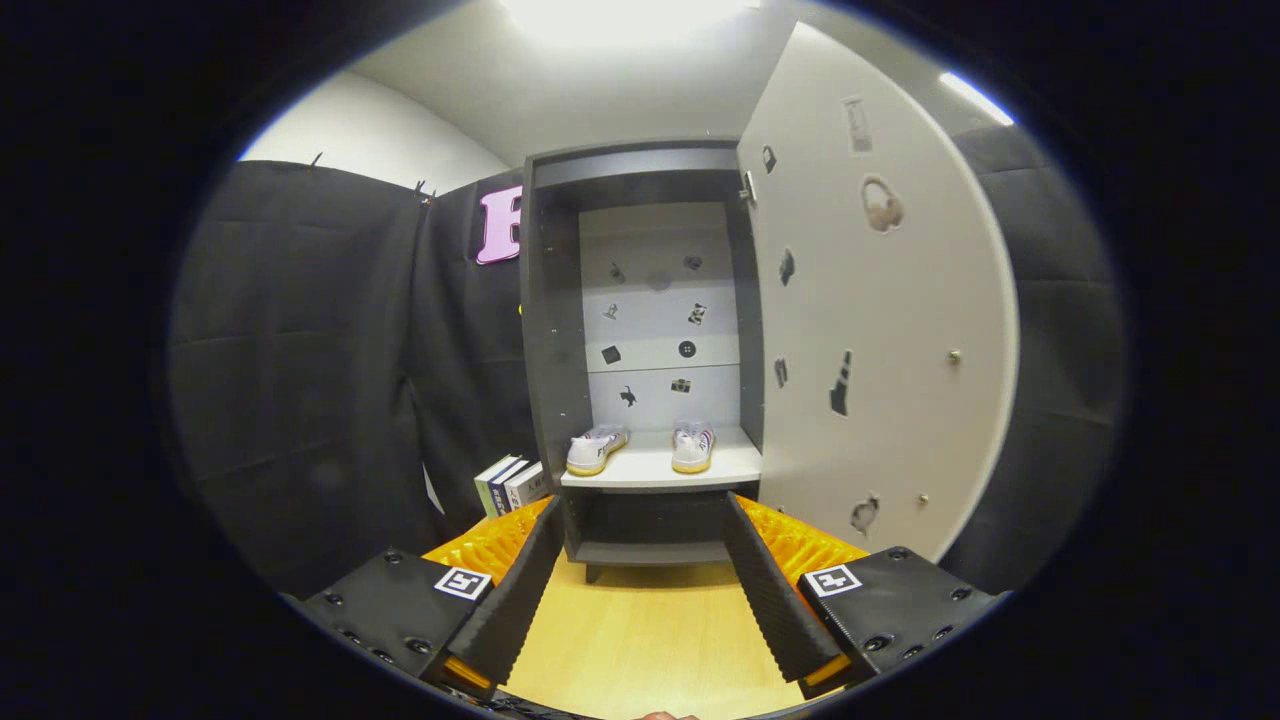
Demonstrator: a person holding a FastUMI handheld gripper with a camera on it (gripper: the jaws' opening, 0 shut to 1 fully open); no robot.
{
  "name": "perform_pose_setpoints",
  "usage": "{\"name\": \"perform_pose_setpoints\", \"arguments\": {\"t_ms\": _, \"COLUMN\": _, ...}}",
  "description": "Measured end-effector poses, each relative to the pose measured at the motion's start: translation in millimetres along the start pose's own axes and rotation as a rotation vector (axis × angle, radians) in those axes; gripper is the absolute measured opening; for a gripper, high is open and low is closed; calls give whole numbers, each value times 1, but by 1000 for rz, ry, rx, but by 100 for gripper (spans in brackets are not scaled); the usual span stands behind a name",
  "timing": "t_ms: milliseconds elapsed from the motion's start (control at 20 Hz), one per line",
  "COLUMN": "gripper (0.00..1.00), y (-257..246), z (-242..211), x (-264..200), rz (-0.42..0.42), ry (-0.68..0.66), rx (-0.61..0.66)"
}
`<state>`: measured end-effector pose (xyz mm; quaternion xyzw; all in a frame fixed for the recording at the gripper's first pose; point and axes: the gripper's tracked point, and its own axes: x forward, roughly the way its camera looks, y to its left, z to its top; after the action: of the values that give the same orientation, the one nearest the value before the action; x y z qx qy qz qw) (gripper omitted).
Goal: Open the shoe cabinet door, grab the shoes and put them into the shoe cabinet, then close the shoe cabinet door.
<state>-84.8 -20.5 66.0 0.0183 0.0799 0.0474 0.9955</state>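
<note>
Two shoes (640, 448) sit on the shelf (655, 470) inside the cabinet (550, 330), toes pointing out at the gripper (648, 580): one at about 11 o'clock from the fingertips, the other at about 12, well apart from each other. The door (880, 300) stands swung wide at 1 to 2 o'clock, its inner face dotted with stickers. Fingers (510, 590) are spread wide and hold nothing; they frame bare wooden floor (650, 640) and the cabinet's dark lower bay just beyond them. A few books (510, 485) lean on the floor at 10 o'clock, just beside the cabinet's left wall.

By the look of it the shoes are already stowed, so what is left is the door. It should be a light, stiff panel that turns freely on its hinges (the hinge side is at the cabinet's right wall, the free edge out at 2 o'clock). Its flat face gives the pads little to pinch, so I judge the free edge the best hold, or a plain push on the outer face. The shoes themselves look light, with soft uppers and firmer soles, and would be best taken across the heel collar.
</note>
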Motion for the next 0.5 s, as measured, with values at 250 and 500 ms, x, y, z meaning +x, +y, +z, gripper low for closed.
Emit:
{"name": "perform_pose_setpoints", "arguments": {"t_ms": 250, "gripper": 98, "y": -77, "z": 14, "x": -66, "rz": -177, "ry": -49, "rx": -19}}
{"name": "perform_pose_setpoints", "arguments": {"t_ms": 500, "gripper": 98, "y": -167, "z": 24, "x": -91, "rz": -348, "ry": -79, "rx": 30}}
